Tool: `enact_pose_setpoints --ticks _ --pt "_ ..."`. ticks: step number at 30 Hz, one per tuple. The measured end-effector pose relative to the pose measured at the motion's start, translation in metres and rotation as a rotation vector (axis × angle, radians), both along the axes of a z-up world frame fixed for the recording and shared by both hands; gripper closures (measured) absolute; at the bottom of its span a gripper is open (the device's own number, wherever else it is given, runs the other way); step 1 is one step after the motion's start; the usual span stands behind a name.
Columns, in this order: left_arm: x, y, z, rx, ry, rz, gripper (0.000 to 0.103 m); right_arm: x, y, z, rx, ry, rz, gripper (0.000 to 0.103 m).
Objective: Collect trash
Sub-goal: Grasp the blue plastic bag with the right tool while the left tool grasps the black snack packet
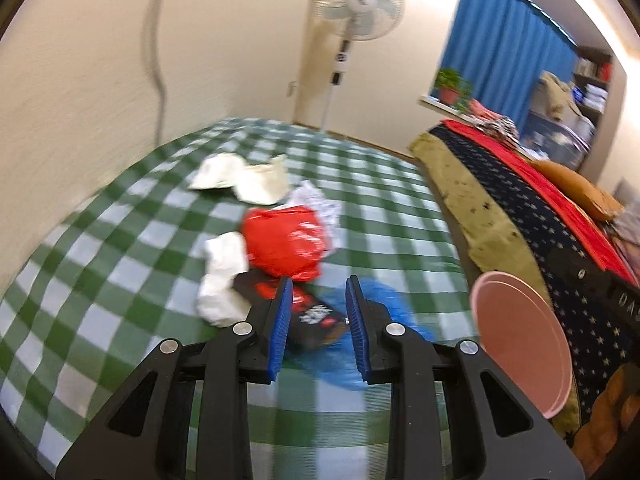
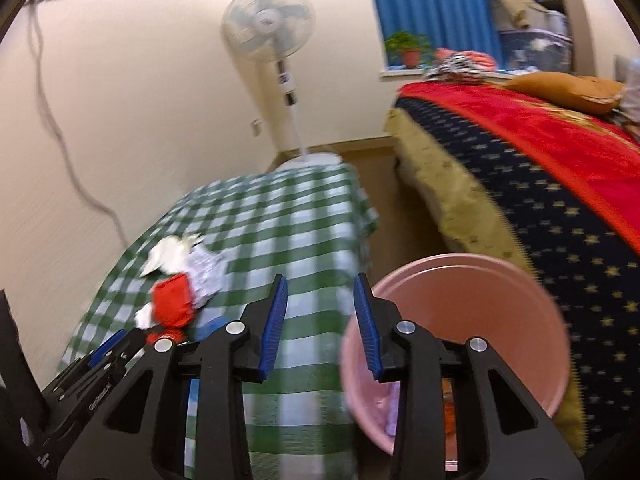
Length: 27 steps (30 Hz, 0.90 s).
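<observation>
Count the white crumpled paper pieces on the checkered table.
3: a crumpled paper wad left of the red plastic bag, and two flatter crumpled pieces behind it. More may hide beneath the pile.

Your surface (image 1: 120,240) wears matt checked cloth, with a glossy red plastic bag (image 1: 284,240) and crumpled white paper (image 1: 224,280) on it. The pink bucket (image 2: 460,304) looks like smooth plastic.

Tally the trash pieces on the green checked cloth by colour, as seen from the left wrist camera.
White or cream crumpled paper and bags: 4, e.g. crumpled white tissue
Red crumpled plastic bag: 1
Black printed snack wrapper: 1
Blue plastic bag: 1
Total: 7, though blur makes the white count approximate.
</observation>
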State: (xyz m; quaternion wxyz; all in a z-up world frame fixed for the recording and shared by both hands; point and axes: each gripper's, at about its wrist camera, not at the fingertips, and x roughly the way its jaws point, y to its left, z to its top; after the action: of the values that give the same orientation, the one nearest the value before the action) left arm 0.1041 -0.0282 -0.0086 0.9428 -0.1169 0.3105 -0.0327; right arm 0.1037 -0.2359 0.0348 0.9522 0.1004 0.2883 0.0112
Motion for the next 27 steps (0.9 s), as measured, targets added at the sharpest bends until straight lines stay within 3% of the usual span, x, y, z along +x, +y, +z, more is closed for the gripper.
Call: enact_pose_setpoints --ticks 9,18,27 --pt "-0.003 0.035 -0.012 -0.075 0.030 0.103 0.076 0.027 0.039 -0.029 0.021 0.099 0.132 0.068" --pt "0.016 0.036 -0.033 -0.177 0.095 0.053 0.075 0.050 0.066 -0.071 0.024 0.266 0.236 0.067" --pt "0.030 0.032 -0.043 -0.185 0.131 0.034 0.075 0.059 0.072 -0.086 0.042 0.305 0.259 0.070"
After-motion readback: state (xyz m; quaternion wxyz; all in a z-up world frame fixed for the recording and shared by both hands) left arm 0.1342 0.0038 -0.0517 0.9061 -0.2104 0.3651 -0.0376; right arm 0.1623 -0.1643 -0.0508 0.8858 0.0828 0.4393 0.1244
